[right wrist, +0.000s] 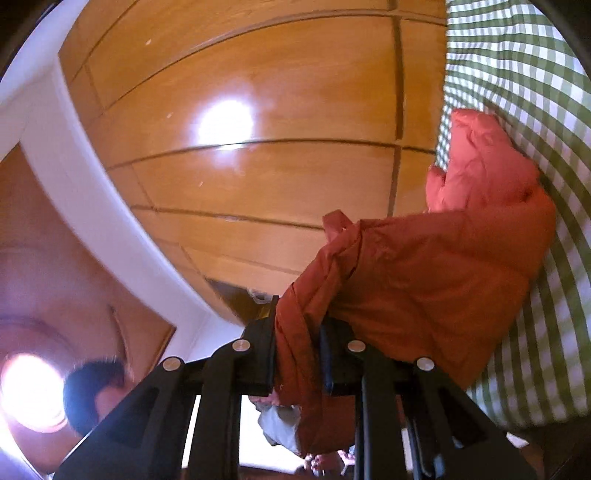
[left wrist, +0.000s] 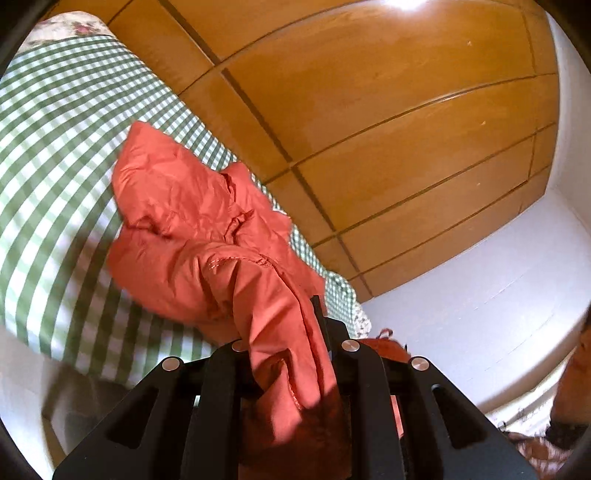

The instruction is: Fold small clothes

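Now both grippers, left [left wrist: 286, 347] and right [right wrist: 297, 350], jaws pinching the orange garment [left wrist: 192, 229] (bunched).

A glossy wooden wardrobe [left wrist: 369, 110] of honey-coloured panels split by dark grooves fills much of both views; a bright glare [right wrist: 225, 123] shines on its doors; a white wall [left wrist: 498, 288] borders it; a green-and-white checked bedsheet [left wrist: 55, 166] lies beside it, with a floral cloth [left wrist: 70, 27] at its far edge; a white door frame [right wrist: 74, 158] adjoins a reddish wooden door [right wrist: 55, 258]; a round light [right wrist: 29, 391] glows very bright.
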